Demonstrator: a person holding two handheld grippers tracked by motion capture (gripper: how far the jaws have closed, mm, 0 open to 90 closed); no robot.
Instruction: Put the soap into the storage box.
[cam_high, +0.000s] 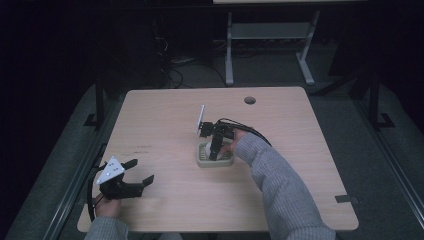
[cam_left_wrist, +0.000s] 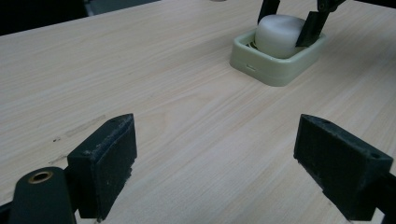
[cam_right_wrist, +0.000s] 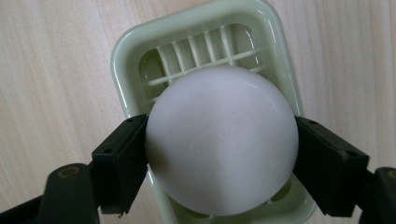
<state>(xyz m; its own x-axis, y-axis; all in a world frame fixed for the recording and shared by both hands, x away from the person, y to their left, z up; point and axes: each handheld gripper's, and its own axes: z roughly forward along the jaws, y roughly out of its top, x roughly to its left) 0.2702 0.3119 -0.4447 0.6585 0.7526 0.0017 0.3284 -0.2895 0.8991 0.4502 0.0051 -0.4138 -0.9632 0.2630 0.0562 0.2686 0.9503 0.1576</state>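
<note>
The soap (cam_right_wrist: 222, 140) is a smooth, rounded white bar with a faint sheen, almost egg-like seen from above. It sits in a pale green dish (cam_right_wrist: 135, 51) with a slatted bottom, near the middle of the table (cam_high: 165, 115). The right gripper (cam_high: 215, 152) points down into the dish, its jaws pressed against both sides of the soap. The left gripper (cam_high: 142, 172) rests near the table's front left corner, well apart from the dish, its jaws spread wide with nothing between them.
</note>
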